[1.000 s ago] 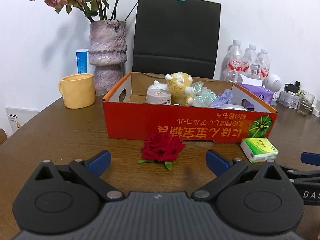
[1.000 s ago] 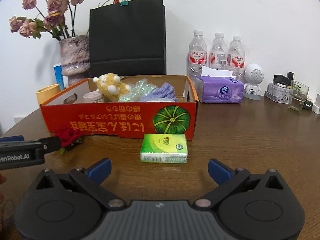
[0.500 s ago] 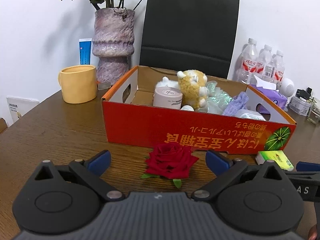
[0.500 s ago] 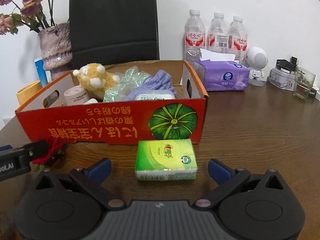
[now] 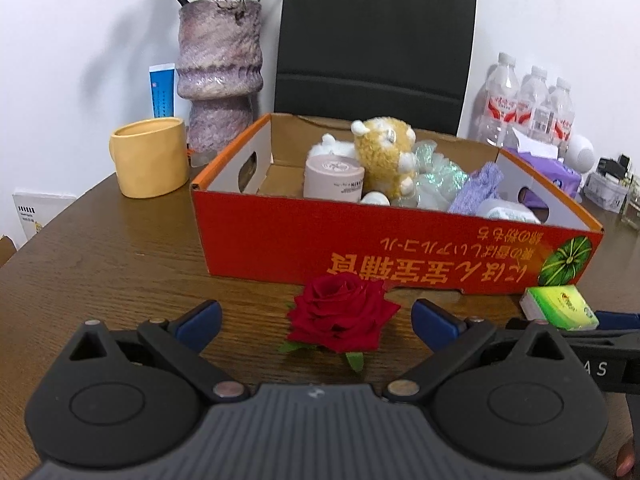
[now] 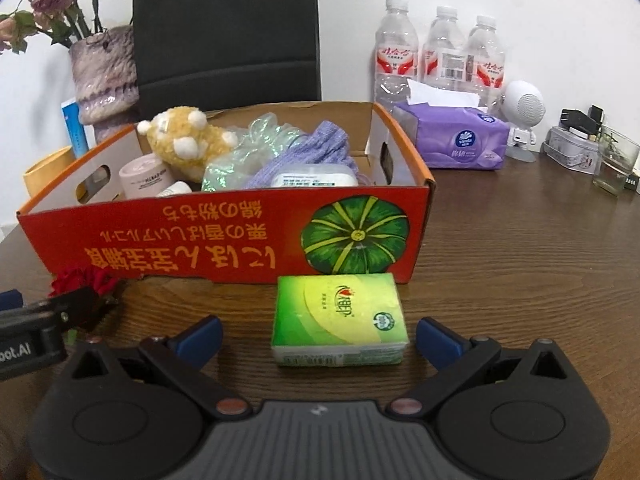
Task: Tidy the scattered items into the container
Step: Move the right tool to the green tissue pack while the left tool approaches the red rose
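I have both tools lined up on the last two loose items in front of the orange cardboard box (image 5: 400, 256). My left tool (image 5: 316, 318) is spread wide, its blue pads on either side of the red rose (image 5: 340, 314), which lies on the table (image 5: 100, 264) just beside the box's front wall. My right tool (image 6: 320, 332) is spread just as wide around the green tissue pack (image 6: 340, 318), which sits near the pumpkin print, close to that same wall.

For the rose, I judge a gentle close is best: the petals are soft, layered fabric or paper, and a hard squeeze would crush the bloom. I would sink low enough for the pads to catch the base above the small green leaves, then lift clear of the box rim before moving in.

The pack is a flat, glossy plastic-wrapped block with soft contents. I would grip across its short sides, square on, since the slick film could slip from a tilted hold.

The box already holds a fuzzy yellow plush toy (image 5: 384, 156), a smooth pink jar (image 5: 334, 178), crinkly iridescent wrap and a purple knitted cloth; the bare patch of floor at its left end looks the easiest drop spot.
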